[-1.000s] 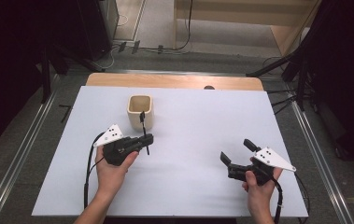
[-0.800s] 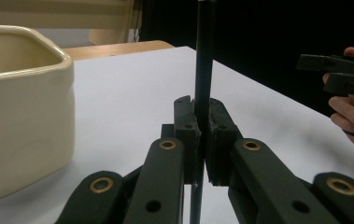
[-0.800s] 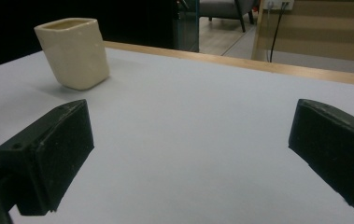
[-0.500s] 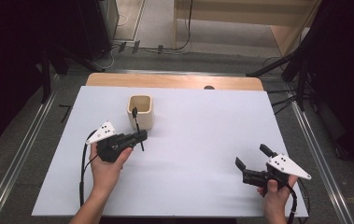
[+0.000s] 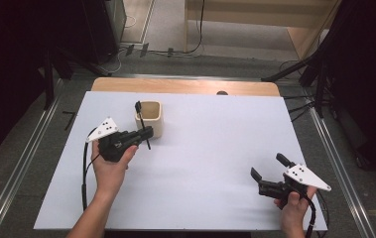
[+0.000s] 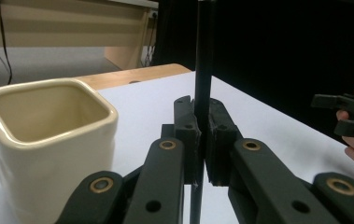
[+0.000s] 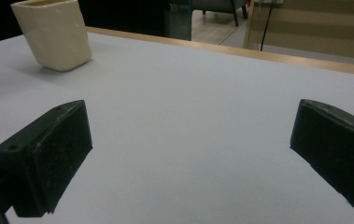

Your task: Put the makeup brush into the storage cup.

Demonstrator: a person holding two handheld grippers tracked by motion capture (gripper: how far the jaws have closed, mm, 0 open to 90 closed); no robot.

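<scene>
1. Holding a thin black stick (image 5: 142,126) clamped upright in my left gripper (image 5: 147,133), just beside the cream cup (image 5: 150,118); in the left gripper view the cup (image 6: 48,149) sits right next to the jaws.
2. Looks like the stick goes into the cup, so I'd bring its lower tip over the rim, keep it vertical, and lower it before letting go. Clipping the wall could tip the cup.
3. My right gripper (image 5: 270,173) idles near the front right corner, jaws wide apart, nothing between them.
4. White surface (image 5: 215,148) is bare otherwise, wooden strip (image 5: 185,85) at the far edge, dark room, cables on the floor behind.
</scene>
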